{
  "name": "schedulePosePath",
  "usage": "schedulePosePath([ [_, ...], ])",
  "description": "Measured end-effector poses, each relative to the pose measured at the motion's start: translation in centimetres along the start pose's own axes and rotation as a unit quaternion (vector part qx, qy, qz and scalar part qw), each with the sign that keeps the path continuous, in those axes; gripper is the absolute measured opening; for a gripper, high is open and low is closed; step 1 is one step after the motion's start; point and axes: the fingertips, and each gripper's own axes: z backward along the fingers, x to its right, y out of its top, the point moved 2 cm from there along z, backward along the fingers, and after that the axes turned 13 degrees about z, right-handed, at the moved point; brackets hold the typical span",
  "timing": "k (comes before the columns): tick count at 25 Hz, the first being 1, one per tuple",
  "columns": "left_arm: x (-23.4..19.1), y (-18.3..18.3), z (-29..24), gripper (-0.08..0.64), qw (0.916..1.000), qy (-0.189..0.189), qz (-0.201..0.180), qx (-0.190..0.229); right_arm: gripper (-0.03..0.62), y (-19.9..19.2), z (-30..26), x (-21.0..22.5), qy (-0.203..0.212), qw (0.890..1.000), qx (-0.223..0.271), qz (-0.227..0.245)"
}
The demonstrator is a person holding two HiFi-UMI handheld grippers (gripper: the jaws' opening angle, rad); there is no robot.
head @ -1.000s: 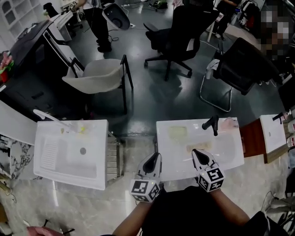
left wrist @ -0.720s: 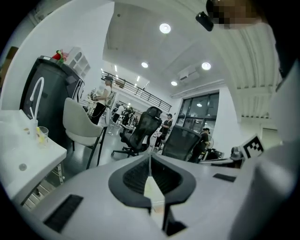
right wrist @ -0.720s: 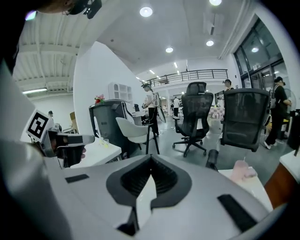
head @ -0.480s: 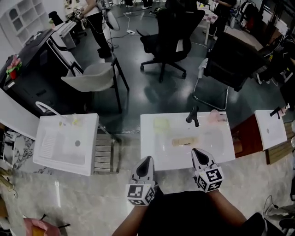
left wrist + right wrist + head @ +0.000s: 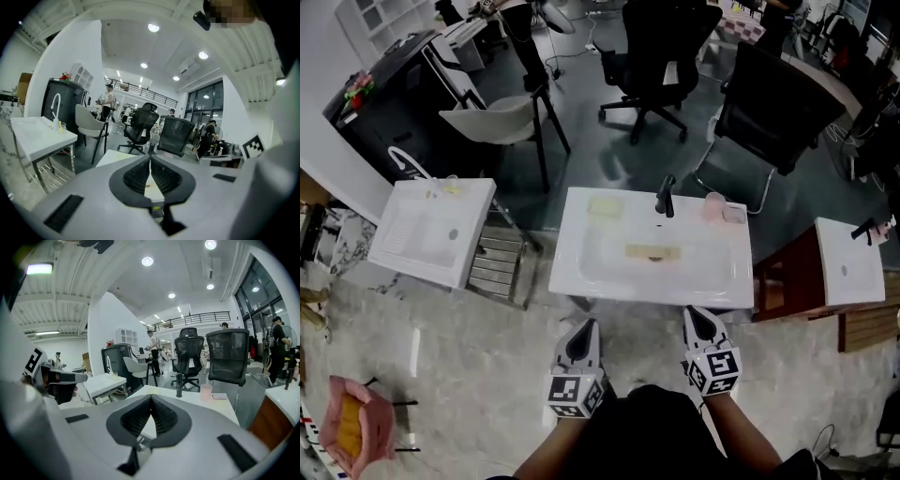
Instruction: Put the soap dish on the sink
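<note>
Your left gripper (image 5: 587,326) and right gripper (image 5: 694,315) are both closed on nothing, just short of the sink's (image 5: 572,277) front edge. What looks like the soap dish (image 5: 605,206) lies on the back rim, left of the faucet (image 5: 665,197). If that is right, avoid nudging it. The basin holds 1 flat tan piece (image 5: 653,251). You cannot see what is in the pink cup (image 5: 712,206).

Pale green soap dish (image 5: 604,207) flat on white sink (image 5: 649,293) rear-left rim.
</note>
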Motion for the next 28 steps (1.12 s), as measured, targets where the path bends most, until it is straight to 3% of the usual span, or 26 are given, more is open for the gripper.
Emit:
schedulePosePath([
  [6,3.8,-2.9,3.4,0.015,0.9996,0.011,0.023,-0.013,-0.002,-1.2,5.8,0.9,0.005,1.000,0.017,-0.004],
  [12,5.2,-3.1,4.2,0.015,0.9993,0.004,-0.020,-0.031,-0.002,-1.3,9.3,1.1,-0.023,0.999,0.032,-0.023],
  [18,6.3,-2.8,4.8,0.015,0.9992,0.010,-0.039,-0.004,-0.002,-1.4,10.3,0.0,-0.021,0.999,0.032,-0.006],
  [28,7.0,-5.0,8.4,0.015,0.9991,0.019,-0.032,0.022,-0.005,-1.6,11.5,0.0,0.005,0.999,0.035,0.033],
])
